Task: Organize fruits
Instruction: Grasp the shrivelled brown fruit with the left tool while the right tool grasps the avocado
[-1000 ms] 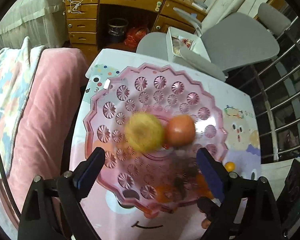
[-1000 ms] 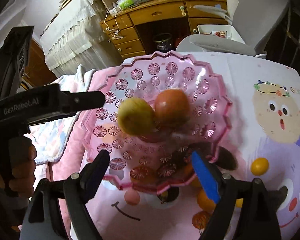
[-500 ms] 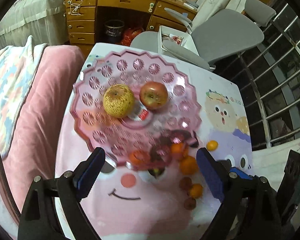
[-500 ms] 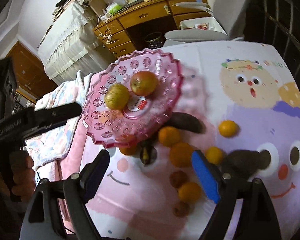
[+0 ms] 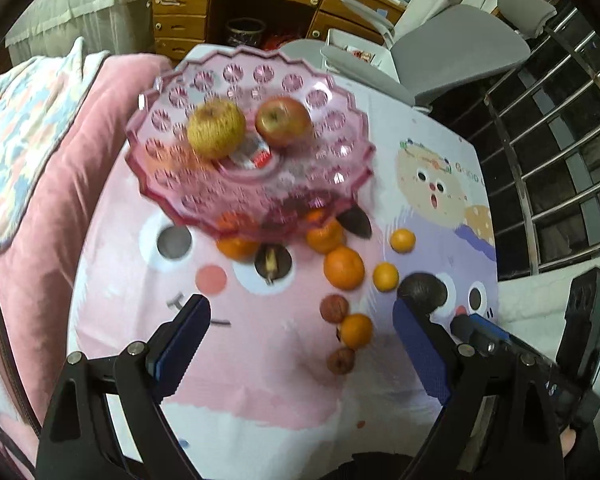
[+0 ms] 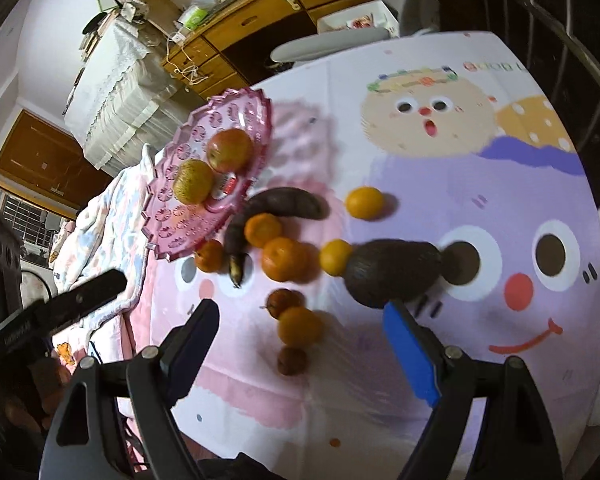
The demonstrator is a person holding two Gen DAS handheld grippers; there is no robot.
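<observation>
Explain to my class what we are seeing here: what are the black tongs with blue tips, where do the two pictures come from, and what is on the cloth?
A person holds a two-finger gripper in each hand; each carries a wide-angle camera looking along its fingers. One picture comes from the left gripper, the other from the right gripper. Both are open and hold nothing.

On the cartoon tablecloth stands a pink dish holding a yellow apple and a red apple. Loose beside it lie several oranges, a blackened banana, an avocado and small brown fruits.
</observation>
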